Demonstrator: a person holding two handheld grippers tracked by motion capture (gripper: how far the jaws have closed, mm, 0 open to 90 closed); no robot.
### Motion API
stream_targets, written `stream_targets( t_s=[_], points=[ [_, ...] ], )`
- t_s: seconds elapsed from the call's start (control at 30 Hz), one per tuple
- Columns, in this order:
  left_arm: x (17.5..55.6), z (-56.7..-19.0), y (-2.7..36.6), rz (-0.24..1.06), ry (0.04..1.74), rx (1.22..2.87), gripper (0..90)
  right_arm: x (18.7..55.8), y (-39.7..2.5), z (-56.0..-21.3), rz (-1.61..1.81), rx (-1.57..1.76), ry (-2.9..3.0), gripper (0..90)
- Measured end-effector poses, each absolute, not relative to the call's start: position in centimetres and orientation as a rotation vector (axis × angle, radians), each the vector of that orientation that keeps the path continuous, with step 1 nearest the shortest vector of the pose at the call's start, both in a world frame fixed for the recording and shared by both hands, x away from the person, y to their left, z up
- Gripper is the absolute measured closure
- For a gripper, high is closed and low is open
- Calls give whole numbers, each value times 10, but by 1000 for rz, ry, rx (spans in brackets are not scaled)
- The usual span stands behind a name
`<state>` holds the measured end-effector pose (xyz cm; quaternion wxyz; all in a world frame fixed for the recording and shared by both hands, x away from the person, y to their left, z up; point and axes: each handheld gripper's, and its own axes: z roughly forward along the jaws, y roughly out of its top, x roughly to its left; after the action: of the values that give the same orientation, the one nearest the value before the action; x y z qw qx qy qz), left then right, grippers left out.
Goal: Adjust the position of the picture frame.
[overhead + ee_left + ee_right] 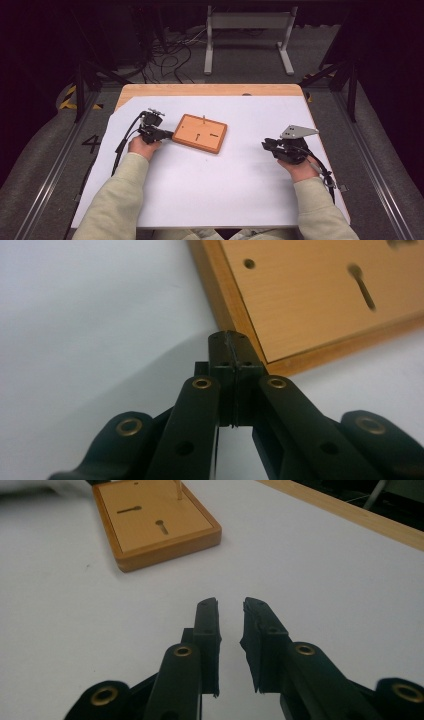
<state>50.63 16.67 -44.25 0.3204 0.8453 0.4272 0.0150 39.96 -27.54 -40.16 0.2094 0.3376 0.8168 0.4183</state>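
White-covered worktop (240, 190) carries a flat rectangular orange-brown wooden board (200, 133) with slots and one thin upright peg. Left claw (167, 134), jaws together, tip at board's near-left corner. Right claw (266, 145), jaws apart, well right of board. Judgement: push squarely on the edge, low, to avoid skewing. Contact itself unclear.

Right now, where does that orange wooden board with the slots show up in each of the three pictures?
High view: the wooden board lies centre-left on the white table sheet.
Left gripper view: its corner sits upper right.
Right gripper view: it sits upper left.
Shared landmark: the keyhole slot in the board's face.
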Motion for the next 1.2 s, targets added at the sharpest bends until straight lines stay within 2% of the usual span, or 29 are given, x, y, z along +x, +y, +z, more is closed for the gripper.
stream_targets(
  t_s=[0.57,0.67,0.8,1.2],
  points=[
    [478,-440,118,-52,955,2253,896,409,-268,-402,1176,916,2298,771],
    [475,-438,112,-34,927,2258,895,412,-265,-404,1182,929,2308,783],
    [472,-437,113,-25,926,2265,891,420,-259,-405,1214,959,2313,791],
    [449,-423,138,50,891,2192,795,461,-211,-402,1161,901,2379,769]
  ],
)
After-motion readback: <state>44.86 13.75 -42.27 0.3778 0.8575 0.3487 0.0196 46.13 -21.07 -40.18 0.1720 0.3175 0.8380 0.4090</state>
